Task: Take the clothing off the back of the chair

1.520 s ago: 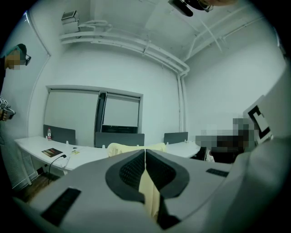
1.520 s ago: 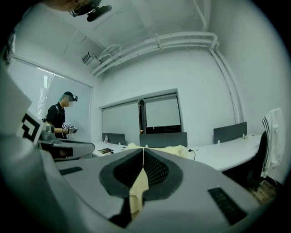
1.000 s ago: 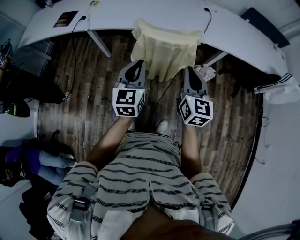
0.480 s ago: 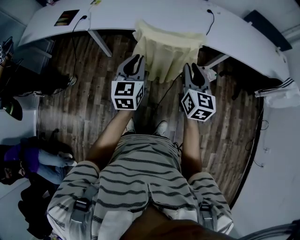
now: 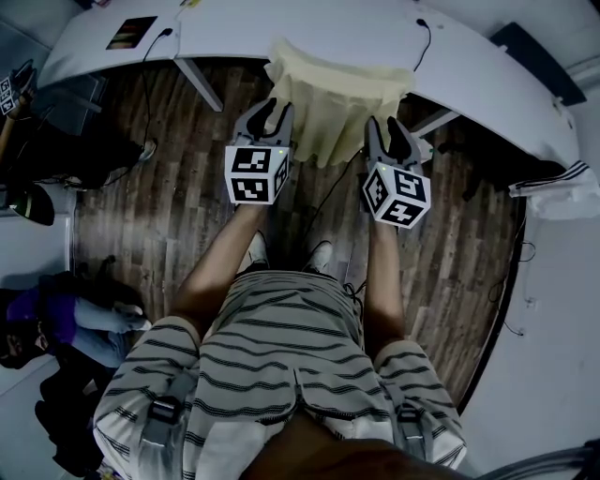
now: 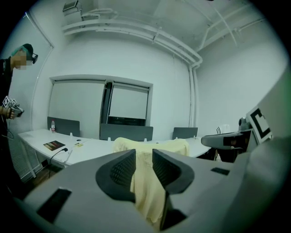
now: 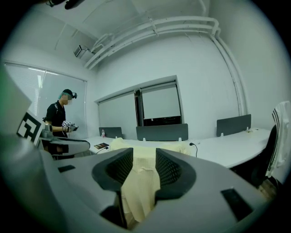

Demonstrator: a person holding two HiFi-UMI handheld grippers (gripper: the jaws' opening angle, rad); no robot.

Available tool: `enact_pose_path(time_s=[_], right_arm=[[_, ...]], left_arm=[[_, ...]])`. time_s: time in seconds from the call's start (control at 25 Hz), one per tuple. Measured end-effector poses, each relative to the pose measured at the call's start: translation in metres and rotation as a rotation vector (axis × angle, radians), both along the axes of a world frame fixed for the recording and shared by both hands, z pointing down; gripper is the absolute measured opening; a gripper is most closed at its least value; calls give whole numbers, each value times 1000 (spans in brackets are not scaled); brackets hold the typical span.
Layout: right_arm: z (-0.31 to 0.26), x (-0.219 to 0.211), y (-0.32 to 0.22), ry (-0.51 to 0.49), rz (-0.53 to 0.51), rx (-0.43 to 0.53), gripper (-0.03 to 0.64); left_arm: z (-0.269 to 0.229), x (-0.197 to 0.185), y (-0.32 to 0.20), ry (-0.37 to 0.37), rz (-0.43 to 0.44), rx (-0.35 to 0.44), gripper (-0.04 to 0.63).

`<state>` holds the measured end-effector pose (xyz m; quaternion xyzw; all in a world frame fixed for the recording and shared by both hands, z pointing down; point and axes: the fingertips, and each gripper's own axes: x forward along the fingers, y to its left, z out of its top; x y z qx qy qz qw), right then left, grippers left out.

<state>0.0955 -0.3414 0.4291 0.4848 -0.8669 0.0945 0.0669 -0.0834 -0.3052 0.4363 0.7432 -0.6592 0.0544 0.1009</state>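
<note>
The pale yellow clothing point(image 5: 336, 98) hangs draped over a chair back that it covers completely, right against the edge of the curved white surface point(image 5: 281, 28). The left gripper point(image 5: 270, 111) is at its left edge and the right gripper point(image 5: 392, 129) at its right edge. Both have their jaws opening. The cloth shows through each gap, and no pad presses on it. Below is a wooden floor point(image 5: 169, 206).
</note>
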Motion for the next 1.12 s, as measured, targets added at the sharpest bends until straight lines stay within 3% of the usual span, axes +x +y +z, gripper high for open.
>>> enact_pose_path(time_s=[0.32,1.12], right_arm=[[14,2,-23,78,29,20,167],[49,4,-60,103,41,-81,210]], left_arm=[[14,-1,-23,-22,15,-30,133],[43,-10,-63,-53,20,-97,178]])
